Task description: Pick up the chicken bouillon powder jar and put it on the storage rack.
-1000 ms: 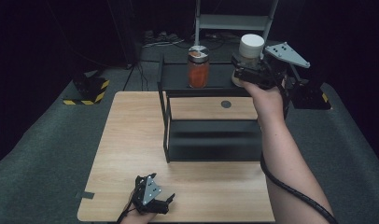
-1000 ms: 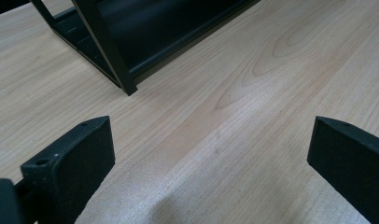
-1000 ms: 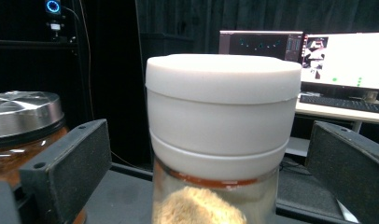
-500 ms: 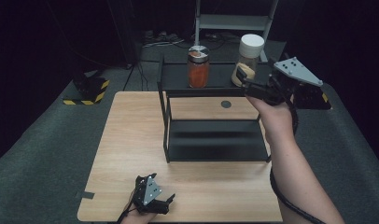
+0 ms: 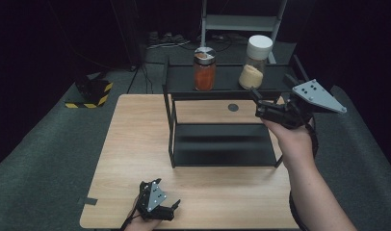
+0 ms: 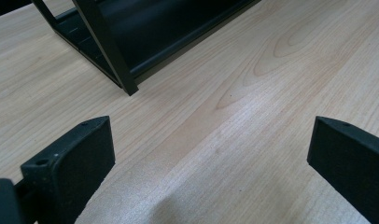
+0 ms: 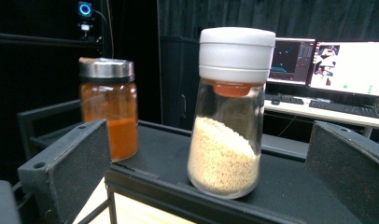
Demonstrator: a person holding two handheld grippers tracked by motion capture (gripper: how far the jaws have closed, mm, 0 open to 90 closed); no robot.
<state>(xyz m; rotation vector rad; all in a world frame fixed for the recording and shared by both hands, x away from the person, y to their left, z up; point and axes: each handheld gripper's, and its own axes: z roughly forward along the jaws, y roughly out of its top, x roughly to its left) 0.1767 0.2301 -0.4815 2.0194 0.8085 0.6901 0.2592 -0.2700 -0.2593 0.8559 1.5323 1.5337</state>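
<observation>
A black two-tier rack point(image 5: 222, 144) stands on the wooden table point(image 5: 136, 139). Its top shelf point(image 5: 227, 79) carries an orange spice jar point(image 5: 204, 70) with a metal lid and, to its right, a clear jar point(image 5: 254, 62) with a white cap and beige granules. My right gripper point(image 5: 257, 103) hovers open just in front of the white-capped jar and below it, apart from it. In the right gripper view that jar point(image 7: 229, 121) stands upright between the spread jaws, with the orange jar point(image 7: 108, 112) to its left. My left gripper point(image 5: 173, 210) rests open and empty at the table's front edge.
A small dark disc point(image 5: 233, 107) lies on the table behind the rack. A yellow-and-black striped block point(image 5: 90, 91) sits on the floor at the far left. A metal stand point(image 5: 241, 21) rises behind the table. Monitors point(image 7: 346, 60) glow beyond the shelf.
My right gripper has let go of the white-capped jar and drawn back toward me and to the right. The jar now stands alone on the top shelf. The left gripper has not moved.
</observation>
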